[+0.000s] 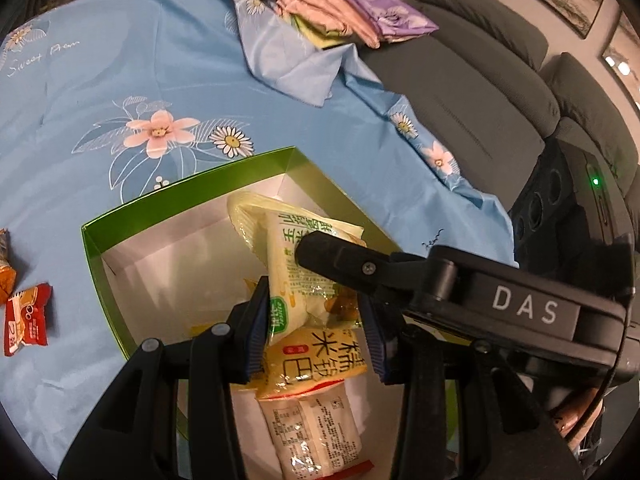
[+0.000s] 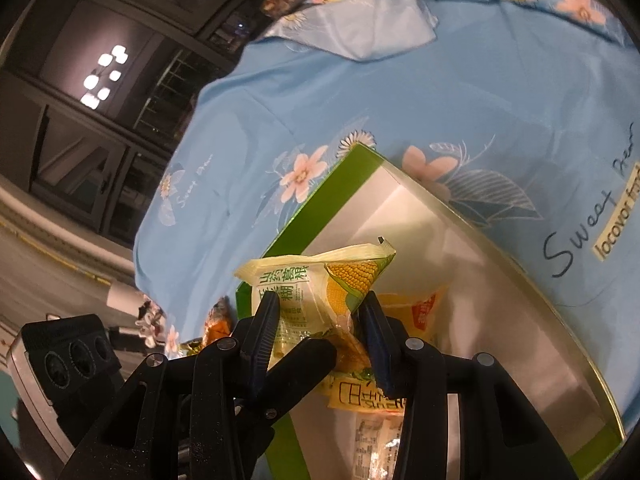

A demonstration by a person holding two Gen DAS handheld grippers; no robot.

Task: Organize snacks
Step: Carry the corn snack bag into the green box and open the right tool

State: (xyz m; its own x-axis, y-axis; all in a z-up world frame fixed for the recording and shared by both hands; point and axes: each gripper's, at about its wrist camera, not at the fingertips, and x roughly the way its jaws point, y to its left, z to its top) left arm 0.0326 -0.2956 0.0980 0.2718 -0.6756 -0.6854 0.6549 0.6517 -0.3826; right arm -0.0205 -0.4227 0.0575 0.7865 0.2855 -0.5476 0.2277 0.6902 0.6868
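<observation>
Crinkly plastic corn packet, light and slippery (over green box), pinched by right gripper and left gripper; best gripped mid-body.

Green box showing white inside, yellow corn packet, light blue flowery cloth, red snack.

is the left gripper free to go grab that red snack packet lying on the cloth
Probably not yet: the left gripper is shut on a yellow packet over the green box. The path to the red packet looks clear.
</observation>
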